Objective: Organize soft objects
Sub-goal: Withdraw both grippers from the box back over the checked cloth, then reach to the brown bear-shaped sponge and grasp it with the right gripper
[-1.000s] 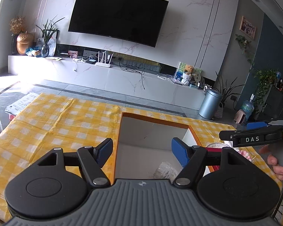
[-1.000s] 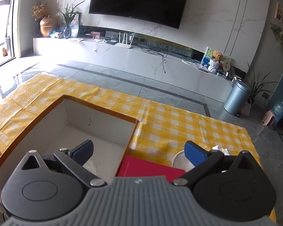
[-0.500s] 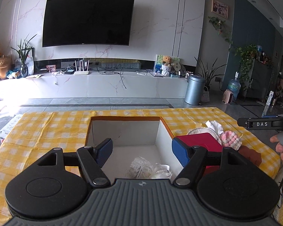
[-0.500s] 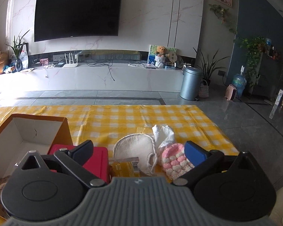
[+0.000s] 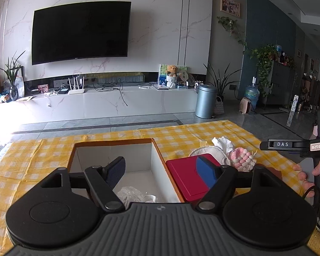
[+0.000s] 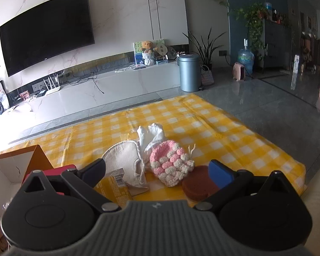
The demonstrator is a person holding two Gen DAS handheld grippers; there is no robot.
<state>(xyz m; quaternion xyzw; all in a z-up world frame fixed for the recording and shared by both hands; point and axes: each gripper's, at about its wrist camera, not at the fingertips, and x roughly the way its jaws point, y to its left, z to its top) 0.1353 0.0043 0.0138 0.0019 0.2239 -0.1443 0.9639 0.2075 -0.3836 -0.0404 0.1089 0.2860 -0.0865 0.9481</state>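
An open cardboard box (image 5: 115,144) with white inner walls stands on the yellow checked cloth, and a clear plastic bag (image 5: 130,194) lies in it. My left gripper (image 5: 162,168) hovers over the box's right wall; its jaws are opening with nothing between them. To the right lie a pink-and-white crochet pouch (image 6: 170,162), a beige mitt (image 6: 123,155), a white cloth (image 6: 153,134) and a brown round sponge (image 6: 199,184). My right gripper (image 6: 157,170) hangs open just short of the pouch, gripping nothing.
A red flat case (image 5: 183,175) lies against the box's right side. A yellow packet (image 6: 115,189) sits under the mitt's near edge. The table's right edge (image 6: 296,162) drops to grey floor. A person's fingers (image 5: 303,172) hold the right gripper's handle.
Both grippers have moved right and rolled level. The right one went from over the box to in front of the soft things, slightly lower. The left one's jaws stand a little wider.
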